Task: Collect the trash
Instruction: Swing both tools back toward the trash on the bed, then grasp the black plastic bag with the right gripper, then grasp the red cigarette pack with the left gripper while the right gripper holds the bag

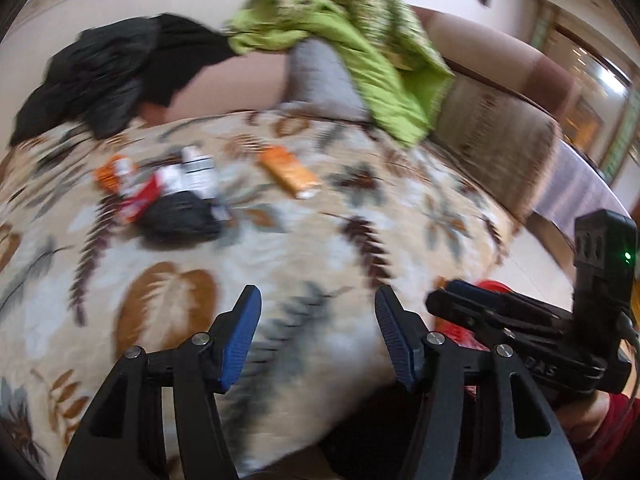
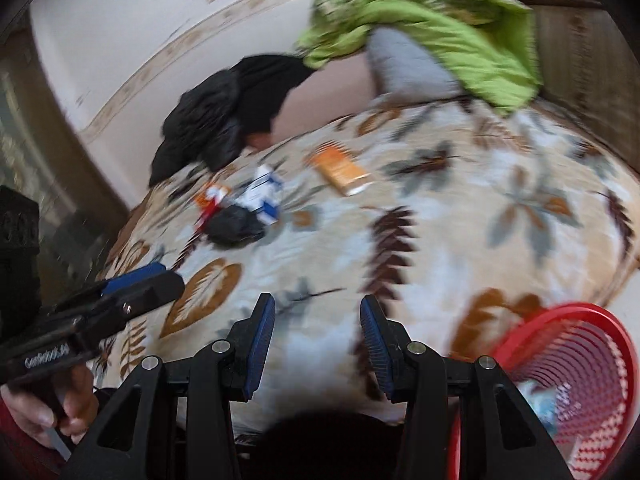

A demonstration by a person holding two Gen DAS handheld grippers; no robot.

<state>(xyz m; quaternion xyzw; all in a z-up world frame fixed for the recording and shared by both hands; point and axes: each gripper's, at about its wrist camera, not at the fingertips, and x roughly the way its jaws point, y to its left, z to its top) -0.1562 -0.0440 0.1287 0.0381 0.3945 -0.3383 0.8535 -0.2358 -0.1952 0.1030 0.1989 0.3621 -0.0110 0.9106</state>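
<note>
Both grippers empty: left gripper point(image 1: 318, 336) and right gripper point(image 2: 318, 344) with jaws apart over the leaf-print bedspread point(image 1: 320, 248). Trash well ahead: black wad point(image 1: 180, 216) touching a heap of wrappers point(image 1: 160, 184), orange packet point(image 1: 288, 172) apart. Red basket point(image 2: 568, 360) beside the right gripper. Risk: pinching bedspread with flat packet; heap scattering. Green blanket point(image 1: 360, 48) and black garment point(image 1: 108, 72) lie beyond, not obstructing.

my left gripper point(image 1: 318, 336) points down at a slant, its blue pads apart with nothing between them. my right gripper point(image 2: 317, 344) sits just beside it at the same downward slant, pads parted a little narrower, also empty. in the right wrist view my left hand point(image 2: 48, 408) wraps the left handle, fingers point(image 2: 74, 420) curled on the trigger, a red sleeve point(image 2: 16, 452) at the wrist.
</note>
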